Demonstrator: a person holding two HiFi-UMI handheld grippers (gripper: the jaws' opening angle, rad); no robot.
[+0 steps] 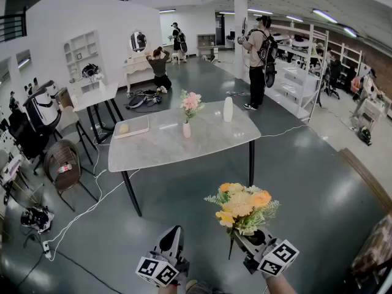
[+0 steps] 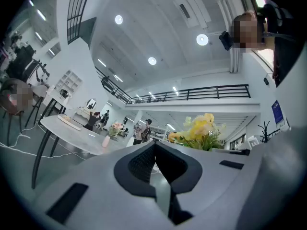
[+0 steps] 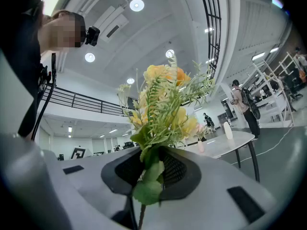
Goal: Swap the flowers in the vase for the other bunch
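While the right gripper (image 1: 244, 239) clamps the yellow bunch (image 1: 245, 208) and the left gripper (image 1: 174, 231) is closed, empty, the table (image 1: 214, 141) on the glossy floor (image 1: 306, 182) carries a vase (image 1: 187, 130) and tray (image 1: 131, 127).

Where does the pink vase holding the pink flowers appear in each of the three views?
Head view: the pink vase stands mid-table, above the picture's centre.
Left gripper view: the pink vase is small, left of centre.
Right gripper view: the pink vase is right of centre, just right of the yellow bunch.
Shared landmark: the table under it.
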